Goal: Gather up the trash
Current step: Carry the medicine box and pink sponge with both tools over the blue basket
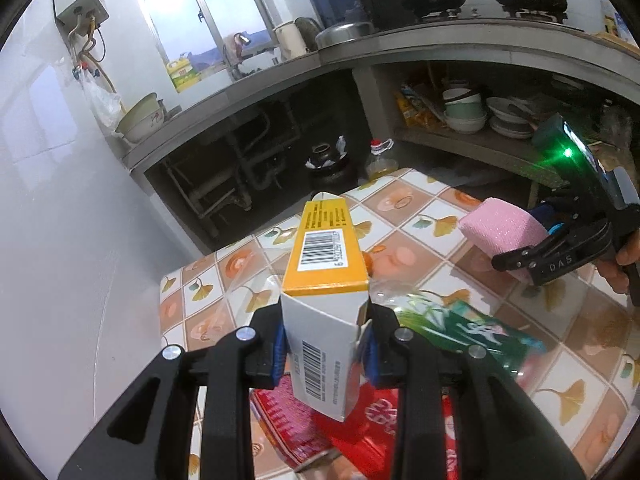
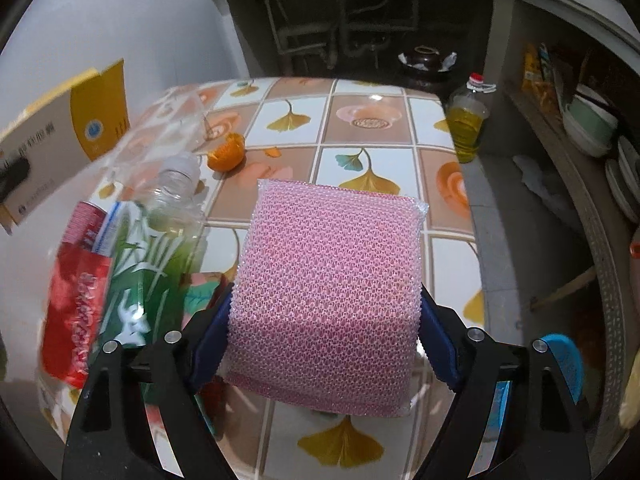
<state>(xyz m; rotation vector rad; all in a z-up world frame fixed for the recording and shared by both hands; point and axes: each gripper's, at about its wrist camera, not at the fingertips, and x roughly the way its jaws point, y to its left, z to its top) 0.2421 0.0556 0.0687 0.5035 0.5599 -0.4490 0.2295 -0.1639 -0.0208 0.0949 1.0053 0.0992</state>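
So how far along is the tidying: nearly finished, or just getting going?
Just getting going, it seems. Nothing looks binned yet; no bin is in view. In hand: the left tool grips a box, the right tool a pink sponge. Left on the table: a bottle, a red packet, an orange peel and clear plastic.

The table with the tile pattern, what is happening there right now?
A person is clearing trash from the table with a gripper in each hand. The left gripper holds a yellow and white carton above the table. The right gripper holds a pink sponge. A plastic bottle, a red packet and an orange peel lie on the table.
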